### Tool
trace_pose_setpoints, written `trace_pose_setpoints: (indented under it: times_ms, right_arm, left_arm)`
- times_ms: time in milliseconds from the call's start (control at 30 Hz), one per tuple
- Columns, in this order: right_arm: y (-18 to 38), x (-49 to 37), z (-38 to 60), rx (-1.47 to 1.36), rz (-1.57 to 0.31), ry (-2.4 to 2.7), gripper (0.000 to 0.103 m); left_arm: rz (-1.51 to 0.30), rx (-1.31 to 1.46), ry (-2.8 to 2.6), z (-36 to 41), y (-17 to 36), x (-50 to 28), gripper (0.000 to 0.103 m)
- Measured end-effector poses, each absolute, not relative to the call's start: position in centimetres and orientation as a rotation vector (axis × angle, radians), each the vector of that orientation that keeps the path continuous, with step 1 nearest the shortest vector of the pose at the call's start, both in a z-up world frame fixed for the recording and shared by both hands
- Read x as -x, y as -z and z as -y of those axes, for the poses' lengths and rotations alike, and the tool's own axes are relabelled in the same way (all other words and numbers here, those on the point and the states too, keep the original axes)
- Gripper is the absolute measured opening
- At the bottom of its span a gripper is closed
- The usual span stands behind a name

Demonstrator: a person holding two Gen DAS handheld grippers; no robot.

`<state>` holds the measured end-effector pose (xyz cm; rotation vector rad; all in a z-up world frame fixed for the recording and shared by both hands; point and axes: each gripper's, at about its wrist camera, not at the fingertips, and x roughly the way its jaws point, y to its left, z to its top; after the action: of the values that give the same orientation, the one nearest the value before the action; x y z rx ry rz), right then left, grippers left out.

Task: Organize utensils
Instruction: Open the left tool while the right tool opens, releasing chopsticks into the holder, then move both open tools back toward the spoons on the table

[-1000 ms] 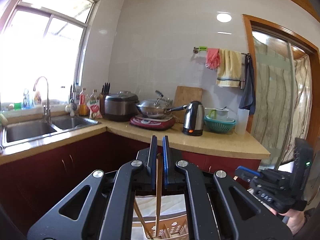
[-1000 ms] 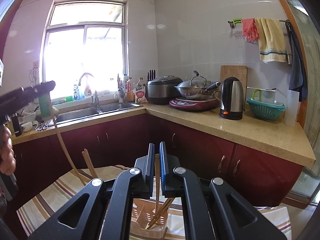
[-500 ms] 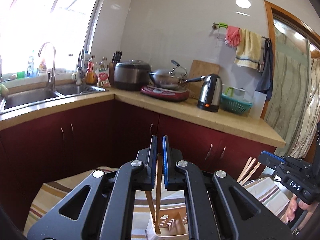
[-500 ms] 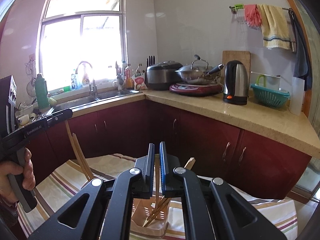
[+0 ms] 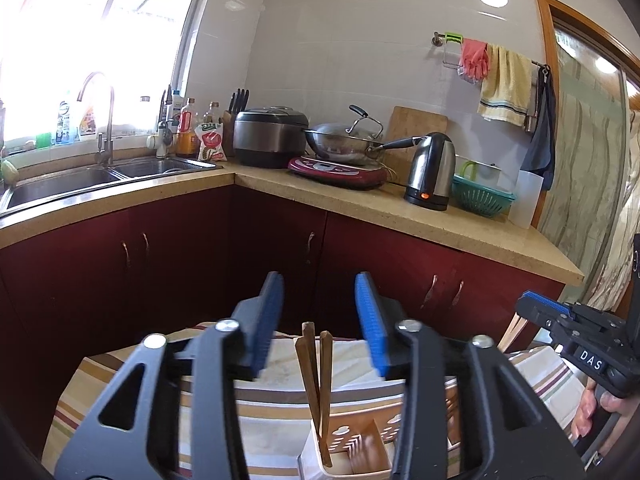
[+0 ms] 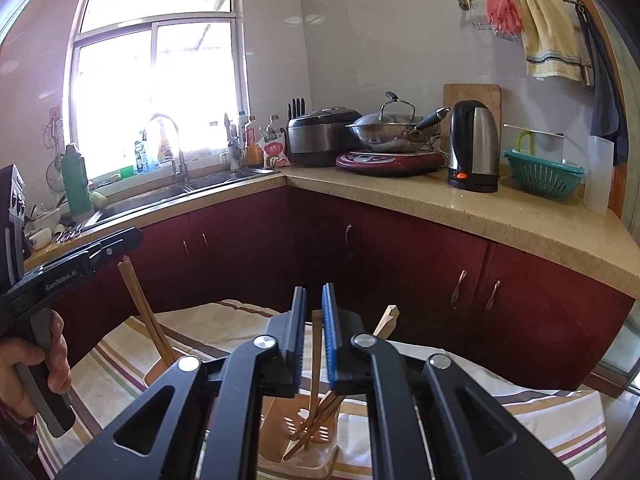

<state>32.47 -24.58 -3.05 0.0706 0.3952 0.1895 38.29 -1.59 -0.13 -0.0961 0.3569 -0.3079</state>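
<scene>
Left gripper (image 5: 320, 320) jaws stand open above two chopsticks (image 5: 318, 376) standing in the utensil holder (image 5: 352, 444); right gripper (image 6: 314, 332) jaws grip one chopstick (image 6: 316, 360) upright for insertion.

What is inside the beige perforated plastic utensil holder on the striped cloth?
Wooden chopsticks stand in the beige perforated utensil holder, leaning against each other. Its lower interior is hidden by the gripper frames.

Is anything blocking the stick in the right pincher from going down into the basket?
Nothing visible blocks it. The right gripper holds a chopstick upright, its lower end already down in the utensil holder, among other chopsticks leaning there. The left gripper is open, off to the side.
</scene>
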Motion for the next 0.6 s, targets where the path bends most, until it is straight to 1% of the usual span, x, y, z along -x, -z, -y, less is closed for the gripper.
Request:
trace_pose_setpoints:
  times_ms: [33,67,100,167,233,300,333,467,600]
  right_arm:
    - [3.1,-32.4,24.6,-0.076,-0.391,-0.193,0.024]
    - [3.1,-32.4,24.6,-0.077,-0.388,-0.194,0.032]
    - [3.0,-32.3,24.6,-0.077,-0.383,-0.193,0.036]
    - [2.8,-32.1,24.5,-0.078,-0.374,-0.193,0.039]
    - [2.5,-31.7,24.6,-0.083,-0.363,-0.193,0.041]
    - [1.9,-30.8,24.7,-0.094,-0.344,-0.193,0.046]
    - [1.7,-30.4,24.8,-0.094,-0.337,-0.191,0.047]
    - [1.1,-26.8,24.9,-0.078,-0.289,-0.162,0.054]
    - [2.3,-23.6,24.8,-0.054,-0.288,-0.122,0.055]
  left_arm:
    - [-0.355,0.098,0.307,1.5,0.2,-38.2,0.050]
    - [-0.355,0.101,0.308,1.5,0.2,-38.2,0.054]
    - [-0.355,0.103,0.308,1.4,0.2,-38.1,0.058]
    - [-0.352,0.107,0.308,1.3,0.1,-38.0,0.065]
    - [-0.344,0.111,0.308,1.2,-0.2,-37.7,0.068]
    - [-0.335,0.114,0.307,1.0,-0.6,-37.1,0.075]
    - [-0.329,0.115,0.304,0.9,-0.8,-36.6,0.077]
    - [-0.312,0.114,0.307,0.6,-1.3,-34.5,0.083]
    - [-0.299,0.087,0.280,0.3,-1.0,-31.3,0.085]
